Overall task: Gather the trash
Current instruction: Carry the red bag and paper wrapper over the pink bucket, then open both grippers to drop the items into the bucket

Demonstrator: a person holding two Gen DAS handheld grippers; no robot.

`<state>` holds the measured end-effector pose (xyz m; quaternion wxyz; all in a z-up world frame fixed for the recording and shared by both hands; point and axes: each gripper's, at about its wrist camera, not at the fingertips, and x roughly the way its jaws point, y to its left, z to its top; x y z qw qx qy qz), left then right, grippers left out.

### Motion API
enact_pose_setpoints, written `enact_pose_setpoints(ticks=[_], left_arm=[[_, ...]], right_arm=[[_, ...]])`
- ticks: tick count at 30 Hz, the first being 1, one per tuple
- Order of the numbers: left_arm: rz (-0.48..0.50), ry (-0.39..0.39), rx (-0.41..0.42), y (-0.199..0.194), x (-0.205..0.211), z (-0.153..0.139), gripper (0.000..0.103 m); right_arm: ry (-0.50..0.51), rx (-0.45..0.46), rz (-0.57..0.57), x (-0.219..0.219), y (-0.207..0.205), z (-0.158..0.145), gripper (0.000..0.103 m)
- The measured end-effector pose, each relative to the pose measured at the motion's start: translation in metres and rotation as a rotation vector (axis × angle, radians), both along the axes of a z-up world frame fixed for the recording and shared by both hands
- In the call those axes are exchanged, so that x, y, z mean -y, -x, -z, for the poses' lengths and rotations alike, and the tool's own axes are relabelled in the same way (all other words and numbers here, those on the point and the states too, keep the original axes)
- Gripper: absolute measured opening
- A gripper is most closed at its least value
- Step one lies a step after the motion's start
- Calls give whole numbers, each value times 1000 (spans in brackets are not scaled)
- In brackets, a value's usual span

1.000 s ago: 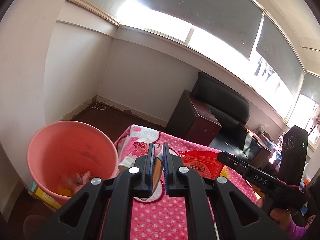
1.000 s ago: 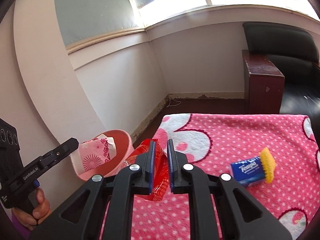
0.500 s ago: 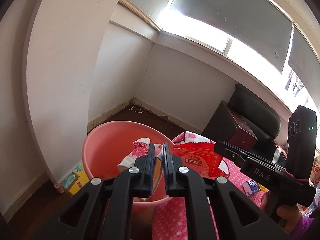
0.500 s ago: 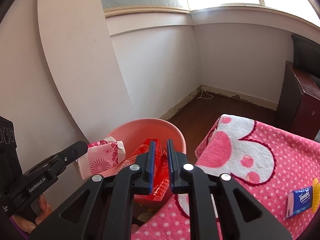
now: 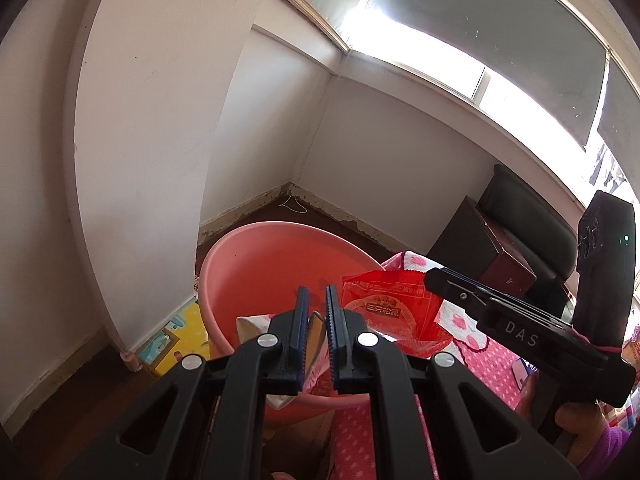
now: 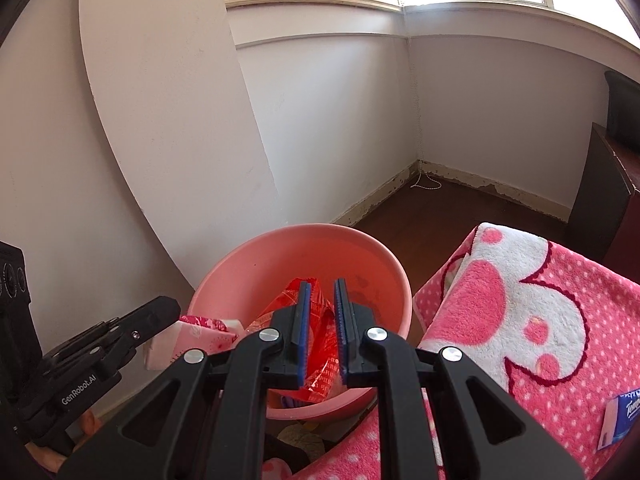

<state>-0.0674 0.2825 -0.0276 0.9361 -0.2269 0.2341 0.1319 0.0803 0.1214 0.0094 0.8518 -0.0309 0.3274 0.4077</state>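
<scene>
A pink plastic basin stands on the floor by the wall corner. My left gripper is shut on a pink-and-white tissue pack, held over the basin's near rim; the pack also shows in the right wrist view. My right gripper is shut on a red crinkly snack wrapper, held above the basin; the wrapper also shows in the left wrist view. The jaws of both stand close together with the trash between them.
A pink dotted blanket covers the surface to the right of the basin, with a blue tissue packet on it. A yellow box lies on the floor by the wall. A dark cabinet and black sofa stand behind.
Both grippers have swung left from over the blanket to over the basin, each still holding its piece of trash. The basin now sits centred under both.
</scene>
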Motion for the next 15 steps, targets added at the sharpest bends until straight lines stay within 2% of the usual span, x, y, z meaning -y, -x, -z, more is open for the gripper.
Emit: enact_pose_setpoints(ticks=[5, 12, 15], left_arm=[[-15, 14, -2, 2, -2, 1, 8], [-35, 11, 1, 6, -1, -4, 24], [-35, 0, 7, 8, 2, -8, 29]], right_arm=[[3, -8, 2, -3, -3, 1, 12], [-4, -18, -8, 0, -4, 0, 13], [-22, -17, -17, 3, -2, -1, 36]])
